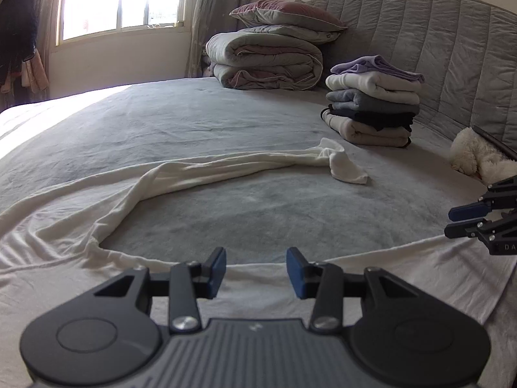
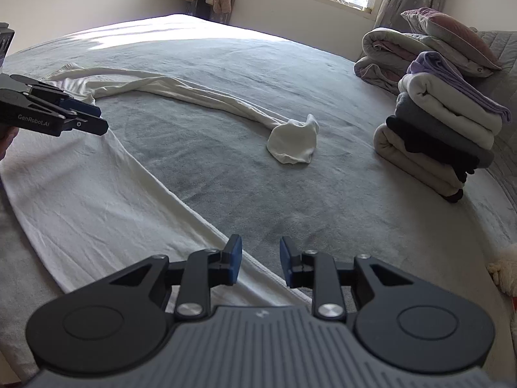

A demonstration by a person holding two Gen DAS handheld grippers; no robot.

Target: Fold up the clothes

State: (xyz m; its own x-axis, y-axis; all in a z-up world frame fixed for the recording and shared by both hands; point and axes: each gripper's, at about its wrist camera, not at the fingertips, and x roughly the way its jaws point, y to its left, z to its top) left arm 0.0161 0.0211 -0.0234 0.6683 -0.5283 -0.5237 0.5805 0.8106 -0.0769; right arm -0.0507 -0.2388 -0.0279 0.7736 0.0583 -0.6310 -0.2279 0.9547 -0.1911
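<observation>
Showing the near field first: the left gripper (image 1: 255,271) stands with its blue pads apart, a clear gap between them and no cloth in it; it hangs above the near hem of a white garment (image 1: 58,258) spread on the grey bedsheet (image 1: 226,213). The right gripper (image 2: 260,263) likewise has its pads parted, somewhat narrower, with nothing pinched; below the gap run the garment's edge and bare sheet. Neither gripper holds anything; whether the fingertips brush the fabric cannot be told.

Middle field: the garment's body lies flat toward the near edge of the bed, and one long sleeve (image 1: 226,165) curves away across the sheet to a bunched, folded-over cuff (image 1: 345,165).

Far field: a stack of folded clothes (image 1: 371,106), lilac on top, then white, grey, black and beige, stands near the quilted headboard (image 1: 436,48). Beyond it lie a rolled duvet (image 1: 265,64) topped by a pillow (image 1: 287,14), then a window (image 1: 122,0) and curtain (image 1: 219,6).

Differences between views: the left wrist view shows the right gripper entering from its right edge, plus a white fluffy object (image 1: 475,158) by the headboard. The right wrist view shows the left gripper at its left edge, bearing printed lettering, and more of the garment's flat body.
</observation>
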